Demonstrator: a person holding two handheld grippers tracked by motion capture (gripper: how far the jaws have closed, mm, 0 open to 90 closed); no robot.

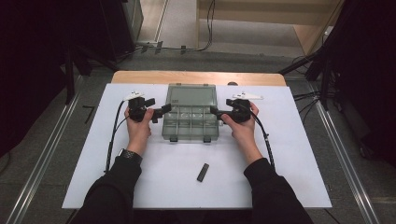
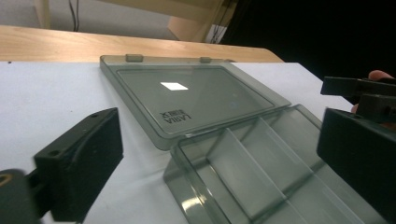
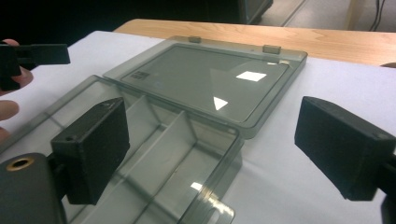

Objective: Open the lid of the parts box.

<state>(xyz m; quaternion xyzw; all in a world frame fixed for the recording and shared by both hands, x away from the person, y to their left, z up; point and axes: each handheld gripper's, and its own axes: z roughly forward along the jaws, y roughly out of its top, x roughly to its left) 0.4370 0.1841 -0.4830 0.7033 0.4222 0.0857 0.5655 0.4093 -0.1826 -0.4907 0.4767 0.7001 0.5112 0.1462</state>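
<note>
A clear grey compartment box [image 1: 190, 134] lies open on the white sheet, its lid [image 1: 191, 95] flat on the far side. The tray is split by dividers [image 2: 243, 158] and looks bare inside. My left gripper [image 1: 161, 112] is at the box's left end, open, with the tray's left wall [image 2: 180, 184] between its jaws [image 2: 219, 158]. My right gripper [image 1: 215, 111] is at the right end, open too, its jaws [image 3: 217, 147] astride the tray's right wall [image 3: 219, 186]. Neither pair of jaws presses on the plastic. The lid [image 3: 210, 84] carries two hinge tabs at its far edge.
A small black bar [image 1: 202, 172] lies on the white sheet [image 1: 140, 182] in front of the box, between the forearms. The wooden table edge [image 1: 196, 77] runs behind the lid. Cables trail from both grippers along the arms.
</note>
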